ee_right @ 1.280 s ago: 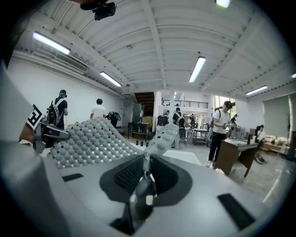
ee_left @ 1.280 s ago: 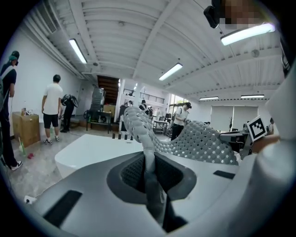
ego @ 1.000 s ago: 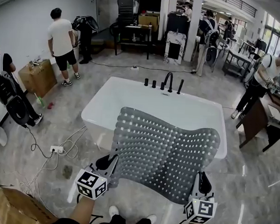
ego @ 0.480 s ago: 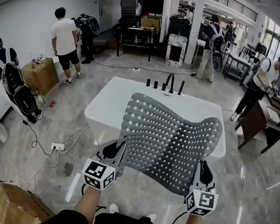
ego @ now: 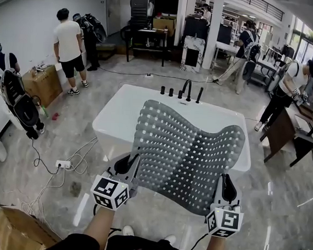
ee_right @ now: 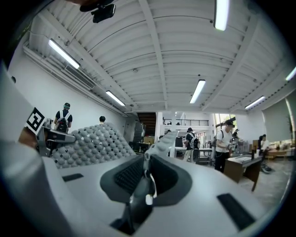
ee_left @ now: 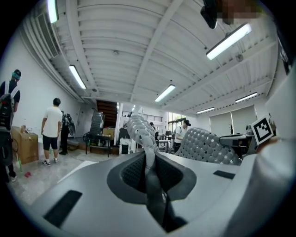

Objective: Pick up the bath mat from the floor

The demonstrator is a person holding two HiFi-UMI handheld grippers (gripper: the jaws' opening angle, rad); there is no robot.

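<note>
i'm holding the bath mat (ego: 189, 155) up off the floor, spread out between my 2 grippers. my left gripper (ego: 127, 166) is clenched on the mat's near left corner, and my right gripper (ego: 227, 187) is clenched on its near right corner. in the head view the mat covers the near rim of the white bathtub (ego: 115, 119).

Glossy grey marbled floor (ego: 62, 132). White freestanding bathtub (ego: 114, 112) mid-room, black taps (ego: 187, 90) on far rim. White wall (ego: 25, 26) left, cardboard box (ego: 42, 85) beside it. Power strip (ego: 63, 165), loose cables (ego: 81, 154) on floor. Windows (ego: 307, 49) far right. Ribbed white ceiling (ee_left: 138, 41), tube lights (ee_right: 199, 90). People (ego: 66, 44) standing around edges.
</note>
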